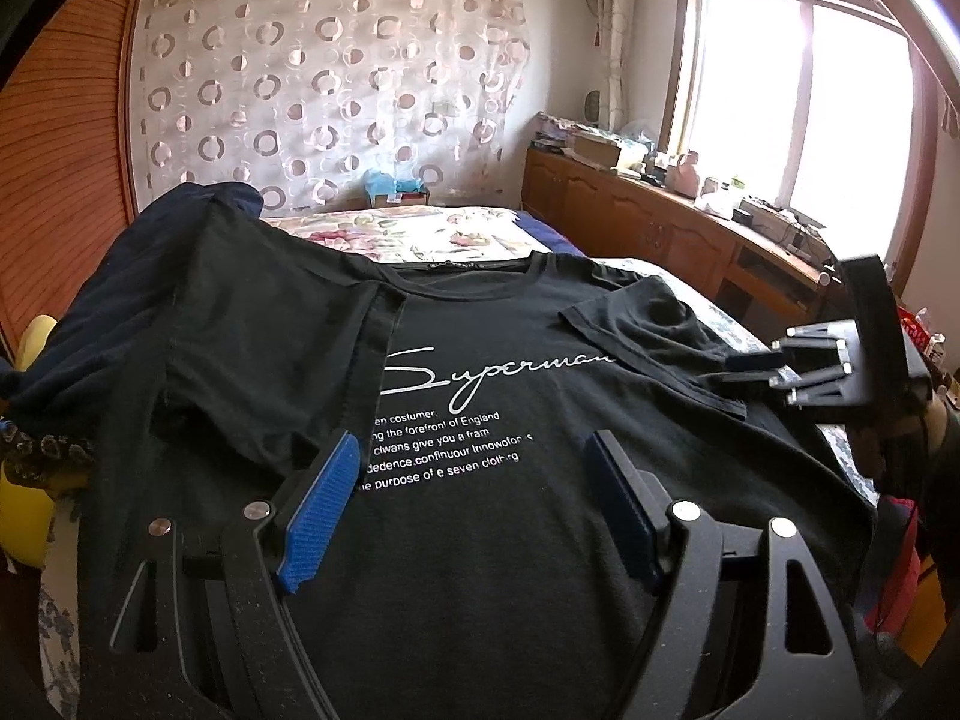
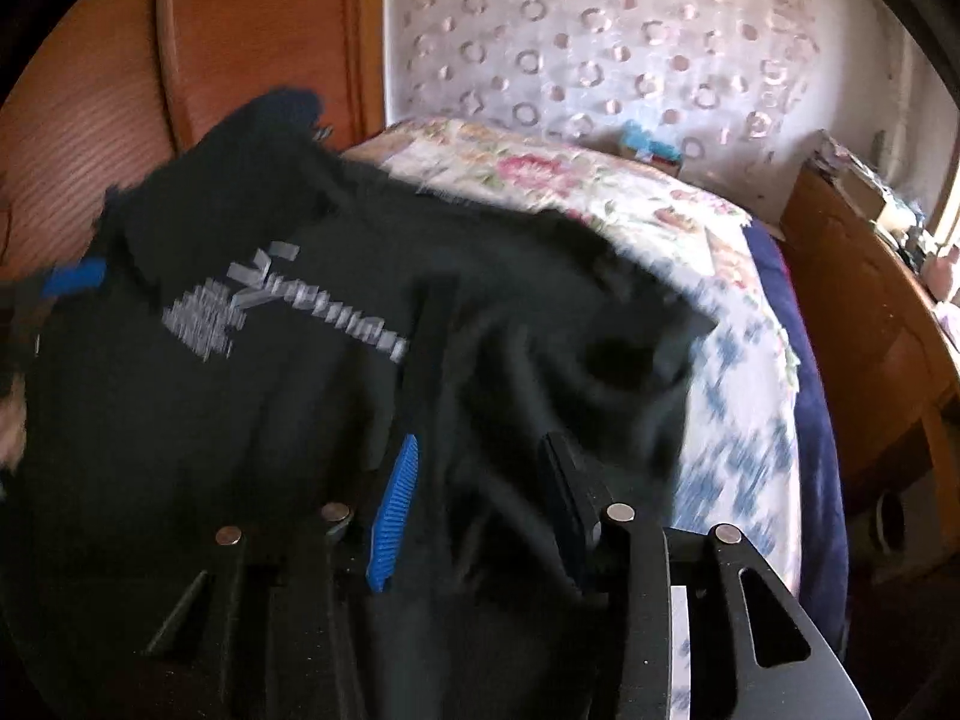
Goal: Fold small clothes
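A black T-shirt (image 1: pixel 480 540) with white "Superman" script lies face up on the bed, its left side and its right sleeve (image 1: pixel 648 324) folded inward over the chest. My left gripper (image 1: pixel 477 450) hovers open over the lower chest print with nothing between its blue pads. My right gripper (image 1: pixel 750 373) sits at the right, by the hem of the folded sleeve. In the blurred right wrist view the right gripper (image 2: pixel 480 447) has its jaws apart above the rumpled T-shirt (image 2: pixel 270 390), and the pads do not press on cloth. The left gripper's blue pad (image 2: pixel 75 279) shows at the far left.
A dark navy garment (image 1: pixel 120 300) lies under the shirt's left shoulder. The floral bed cover (image 1: pixel 420 228) stretches beyond. A wooden cabinet (image 1: pixel 660 222) with clutter runs under the window on the right, and a wooden wardrobe (image 1: pixel 66 150) stands at the left. A yellow object (image 1: pixel 24 498) sits at the left edge.
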`<action>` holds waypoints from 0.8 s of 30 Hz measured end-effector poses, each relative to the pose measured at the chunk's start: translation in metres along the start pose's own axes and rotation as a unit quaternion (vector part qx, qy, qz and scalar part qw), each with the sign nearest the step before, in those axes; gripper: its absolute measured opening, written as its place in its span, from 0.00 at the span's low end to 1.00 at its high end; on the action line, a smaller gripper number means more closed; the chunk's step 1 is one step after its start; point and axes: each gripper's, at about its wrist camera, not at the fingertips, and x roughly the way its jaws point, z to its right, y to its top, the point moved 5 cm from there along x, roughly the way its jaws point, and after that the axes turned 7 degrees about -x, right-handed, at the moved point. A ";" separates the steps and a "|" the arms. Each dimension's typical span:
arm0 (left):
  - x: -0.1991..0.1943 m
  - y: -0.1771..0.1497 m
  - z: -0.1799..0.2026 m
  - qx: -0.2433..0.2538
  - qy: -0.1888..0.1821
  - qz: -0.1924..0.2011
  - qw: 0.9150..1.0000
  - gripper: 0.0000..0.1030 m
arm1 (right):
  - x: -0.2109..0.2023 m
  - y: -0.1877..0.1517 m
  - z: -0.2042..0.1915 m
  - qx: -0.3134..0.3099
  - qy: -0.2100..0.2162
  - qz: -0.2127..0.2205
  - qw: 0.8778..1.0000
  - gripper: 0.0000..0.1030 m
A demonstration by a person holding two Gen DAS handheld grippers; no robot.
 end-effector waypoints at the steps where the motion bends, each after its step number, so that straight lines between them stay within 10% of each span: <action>1: -0.001 -0.001 0.000 0.001 0.000 0.000 1.000 0.76 | 0.002 -0.003 -0.005 -0.003 0.003 -0.002 1.000 0.35; 14: -0.001 -0.002 0.000 0.001 0.000 -0.001 1.000 0.76 | 0.002 -0.019 -0.011 0.004 0.003 -0.009 1.000 0.33; 17: -0.002 -0.001 -0.001 -0.001 0.001 0.000 1.000 0.76 | -0.004 -0.025 -0.015 -0.001 0.008 -0.003 1.000 0.10; 24: -0.003 0.002 -0.005 -0.005 0.004 0.002 1.000 0.76 | -0.027 -0.020 -0.017 0.007 0.028 0.020 0.999 0.05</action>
